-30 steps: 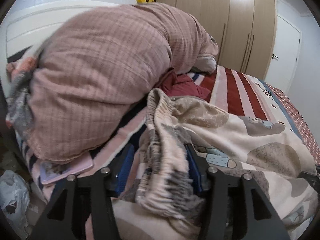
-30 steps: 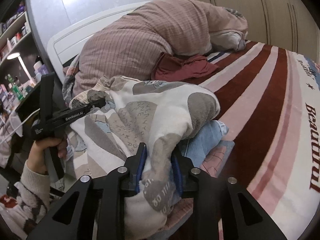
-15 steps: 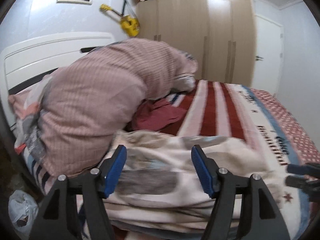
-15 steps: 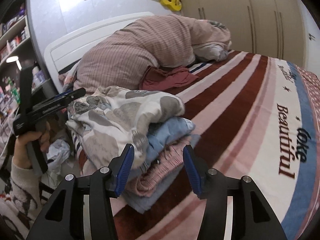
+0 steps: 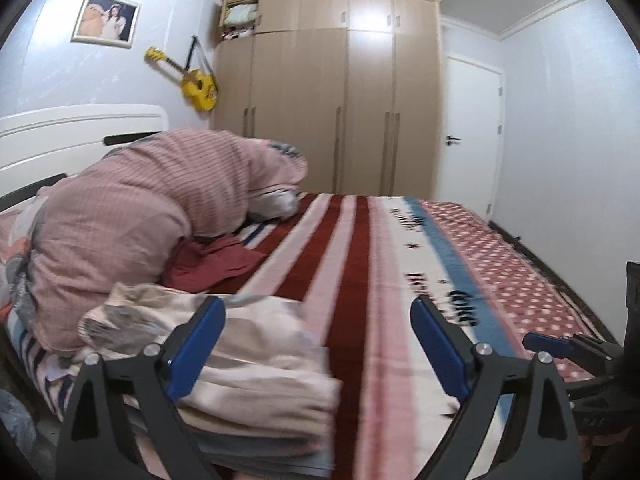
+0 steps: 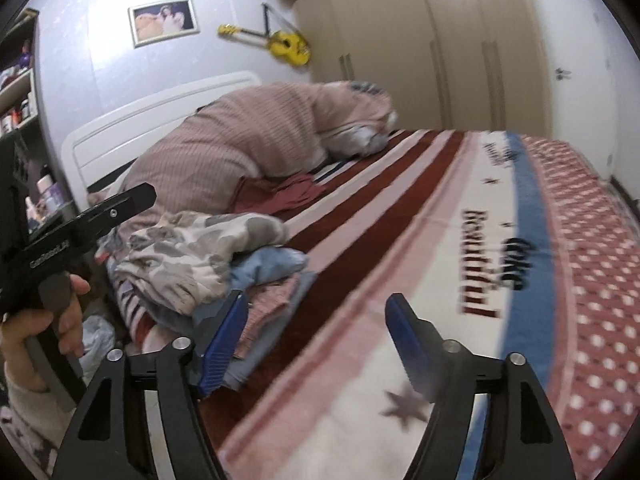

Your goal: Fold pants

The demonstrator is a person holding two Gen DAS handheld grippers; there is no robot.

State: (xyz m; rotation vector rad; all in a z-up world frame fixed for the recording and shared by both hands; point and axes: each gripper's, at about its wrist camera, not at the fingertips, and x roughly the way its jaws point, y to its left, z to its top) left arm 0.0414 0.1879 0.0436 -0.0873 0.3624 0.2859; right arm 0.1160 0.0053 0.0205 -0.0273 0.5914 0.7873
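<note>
pants (image 6: 188,252) atop clothes stack (image 6: 264,280) on bed (image 6: 440,280), duvet (image 6: 256,140) behind, wardrobe (image 5: 340,92) beyond

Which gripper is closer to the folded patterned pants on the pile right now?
Left, I judge. The left gripper hangs open with one finger over the patterned pants. The right gripper is open too, off to the side above the striped blanket, clear of them.
</note>
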